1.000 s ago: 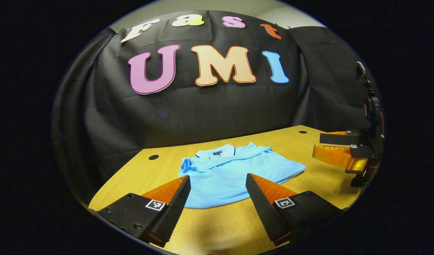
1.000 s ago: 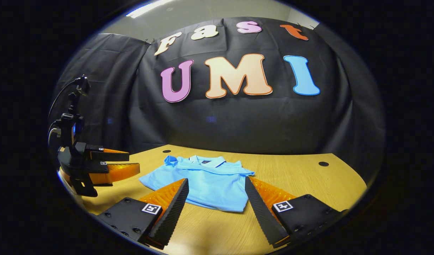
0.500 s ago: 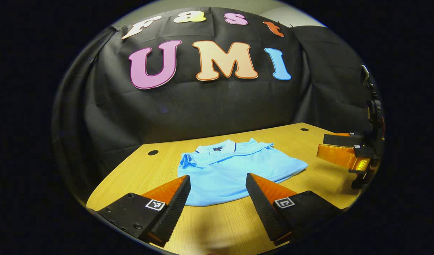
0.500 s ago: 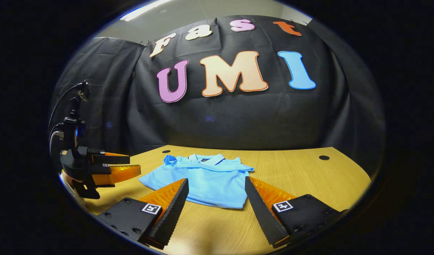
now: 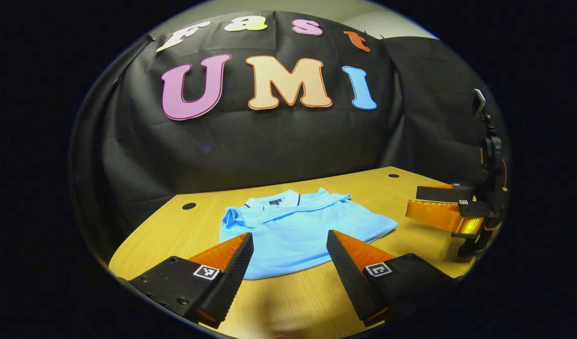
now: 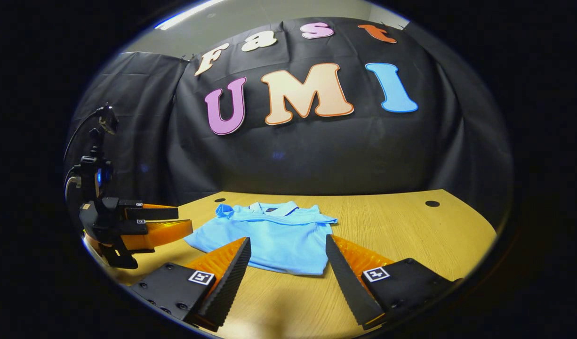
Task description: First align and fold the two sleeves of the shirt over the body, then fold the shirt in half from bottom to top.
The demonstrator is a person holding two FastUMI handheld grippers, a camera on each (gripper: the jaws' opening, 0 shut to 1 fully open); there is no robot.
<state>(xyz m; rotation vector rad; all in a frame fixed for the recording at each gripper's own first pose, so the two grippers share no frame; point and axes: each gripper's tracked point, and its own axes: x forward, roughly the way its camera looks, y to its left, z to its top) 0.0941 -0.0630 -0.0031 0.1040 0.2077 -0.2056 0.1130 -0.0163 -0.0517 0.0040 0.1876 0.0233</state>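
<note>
Lying flat on the wooden table (image 5: pixel 411 181), the light blue polo shirt (image 5: pixel 298 230) is already a compact folded bundle, its collar (image 5: pixel 281 203) with a thin dark stripe on top and the sleeves seemingly tucked over the body, though the folds are hard to read at this angle.

In the left gripper view, the left gripper (image 5: pixel 288 240) hangs above the near table edge with its fingers spread wide and nothing between them; the shirt sits just ahead of the tips. The right gripper (image 5: pixel 422 205) shows far off to the side, clear of the cloth.

In the right gripper view, the right gripper (image 6: pixel 287 244) is likewise spread and empty, the shirt (image 6: pixel 269 235) just beyond its fingertips and slightly to its left. The collar (image 6: pixel 274 210) points away from both grippers toward the booth wall; the bundle's longer side runs crosswise to the fingers.
</note>
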